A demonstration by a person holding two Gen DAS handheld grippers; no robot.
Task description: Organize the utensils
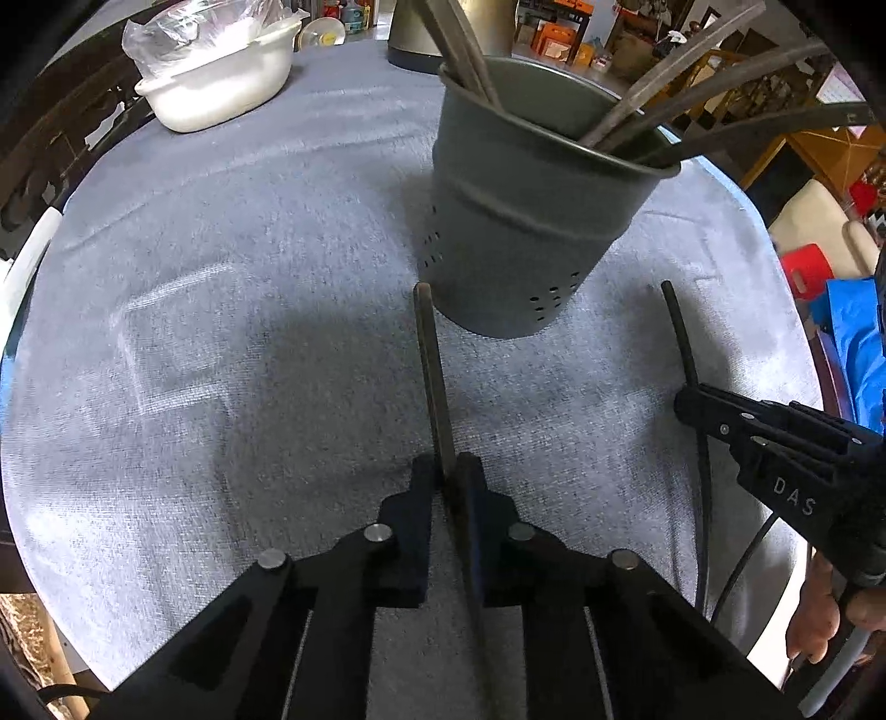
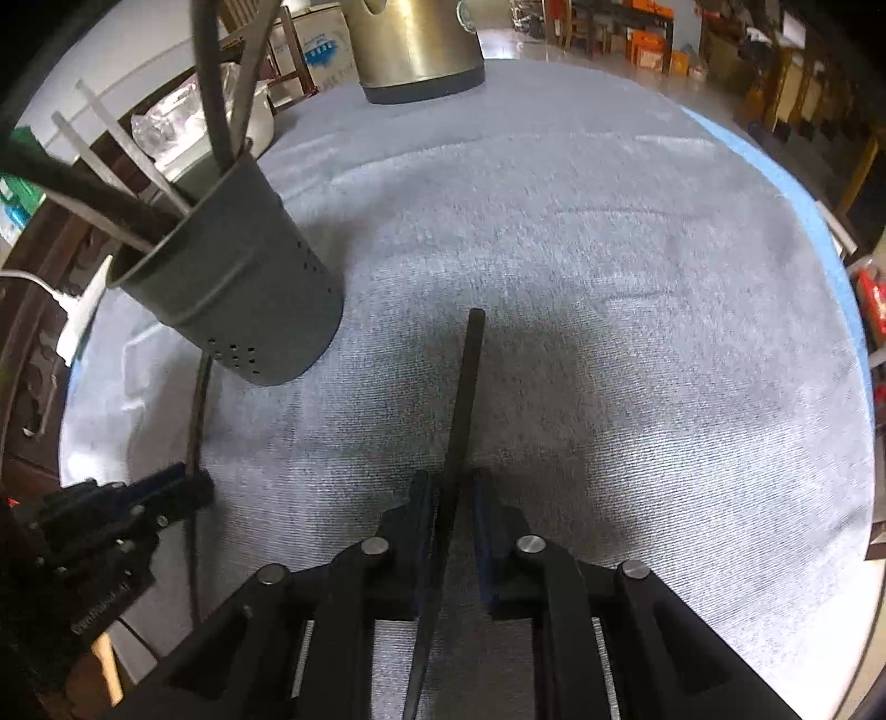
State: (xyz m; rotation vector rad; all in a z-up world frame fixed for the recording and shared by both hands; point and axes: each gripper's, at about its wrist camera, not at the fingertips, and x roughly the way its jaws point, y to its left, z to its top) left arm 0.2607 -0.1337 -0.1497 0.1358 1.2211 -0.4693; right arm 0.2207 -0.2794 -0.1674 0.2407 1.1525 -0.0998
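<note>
A grey perforated utensil holder (image 1: 520,232) (image 2: 238,288) stands on the cloth-covered table (image 1: 221,343), with several long utensils leaning in it. In the left wrist view, my left gripper (image 1: 449,473) is shut on a flat brownish utensil handle (image 1: 432,365) whose far end reaches the holder's base. At the right, my right gripper (image 1: 686,401) is shut on a slim dark utensil (image 1: 678,332). Its own view shows the right gripper (image 2: 451,482) pinching that dark handle (image 2: 468,387), which points forward over the cloth. The left gripper (image 2: 194,487) appears at lower left with its utensil (image 2: 200,410).
A white dish with a plastic bag (image 1: 221,83) sits at the table's far left. A brass-coloured kettle (image 2: 415,44) stands behind the holder. A person's hand (image 1: 819,626) and blue sleeve (image 1: 858,343) are at the right edge. Shelves and boxes lie beyond the table.
</note>
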